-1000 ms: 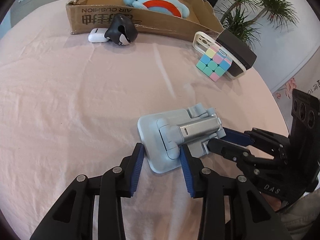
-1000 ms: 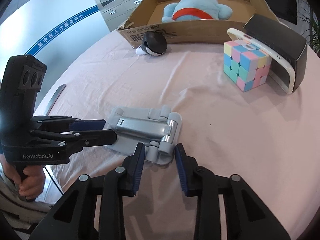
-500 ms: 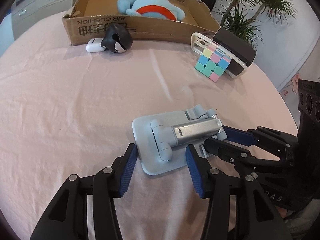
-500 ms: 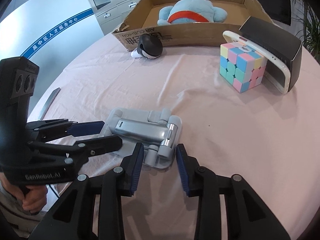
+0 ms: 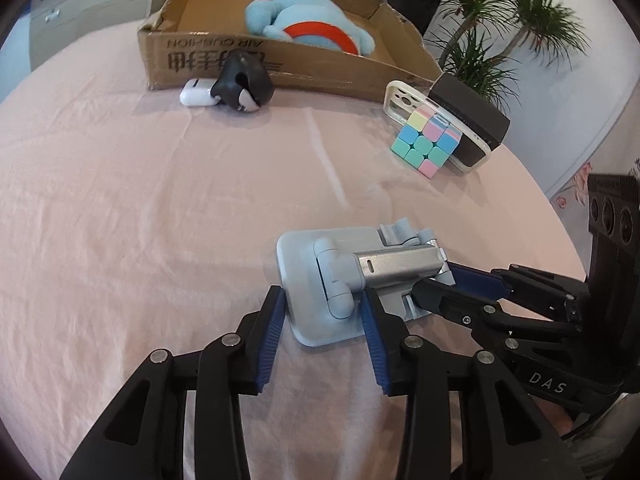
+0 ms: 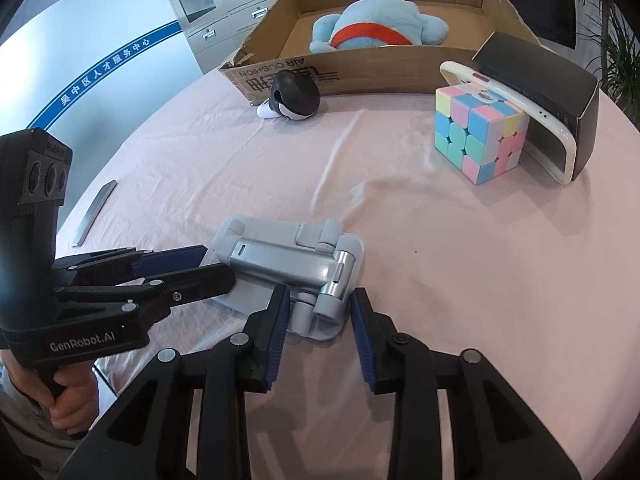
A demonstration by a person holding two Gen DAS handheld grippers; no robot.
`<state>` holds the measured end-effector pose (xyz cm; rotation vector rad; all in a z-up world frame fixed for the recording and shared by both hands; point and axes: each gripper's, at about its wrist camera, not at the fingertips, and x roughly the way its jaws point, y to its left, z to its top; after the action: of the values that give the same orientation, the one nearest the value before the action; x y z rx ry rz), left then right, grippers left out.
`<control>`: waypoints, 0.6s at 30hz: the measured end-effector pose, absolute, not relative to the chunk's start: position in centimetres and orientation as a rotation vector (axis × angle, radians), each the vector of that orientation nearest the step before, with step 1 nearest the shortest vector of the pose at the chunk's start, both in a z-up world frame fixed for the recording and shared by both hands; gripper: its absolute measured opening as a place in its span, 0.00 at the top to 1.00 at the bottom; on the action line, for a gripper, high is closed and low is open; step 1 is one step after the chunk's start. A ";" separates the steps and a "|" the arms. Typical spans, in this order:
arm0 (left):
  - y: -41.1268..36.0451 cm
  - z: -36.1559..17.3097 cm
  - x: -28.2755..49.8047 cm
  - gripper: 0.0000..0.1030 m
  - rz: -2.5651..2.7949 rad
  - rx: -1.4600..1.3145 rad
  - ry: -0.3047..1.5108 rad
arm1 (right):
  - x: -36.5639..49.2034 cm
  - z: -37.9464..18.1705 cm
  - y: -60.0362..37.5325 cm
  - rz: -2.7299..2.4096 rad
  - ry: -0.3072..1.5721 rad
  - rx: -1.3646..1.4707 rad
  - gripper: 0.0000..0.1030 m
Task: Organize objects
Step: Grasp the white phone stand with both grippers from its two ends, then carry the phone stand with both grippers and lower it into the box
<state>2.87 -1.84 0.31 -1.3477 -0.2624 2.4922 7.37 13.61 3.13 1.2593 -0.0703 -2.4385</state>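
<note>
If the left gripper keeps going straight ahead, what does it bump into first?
Probably the grey phone stand: the left gripper has open jaws either side of its base, so the stand is right in its way.

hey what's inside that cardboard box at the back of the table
A blue plush toy with a red band lies inside the cardboard box. The box floor to its left is bare. The near wall hides the floor right behind it.
</note>
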 end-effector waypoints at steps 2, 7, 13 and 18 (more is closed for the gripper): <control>-1.7 0.3 2.8 0.64 2.505 -1.349 -0.266 | 7.3 3.2 13.5 -2.445 -0.064 1.264 0.71; -1.8 0.6 3.2 0.69 2.497 -1.351 -0.290 | 7.7 3.5 12.9 -2.493 0.005 1.259 0.74; -1.6 2.2 3.5 0.69 2.531 -1.271 -0.273 | 7.9 4.7 14.0 -2.525 -0.046 1.209 0.75; -1.1 3.4 2.8 0.69 2.548 -1.246 -0.242 | 7.5 5.7 14.4 -2.544 -0.049 1.182 0.75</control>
<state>2.80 -1.14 3.38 -1.2457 -0.2416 2.5483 7.50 14.39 5.66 1.1816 -0.0491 -2.5436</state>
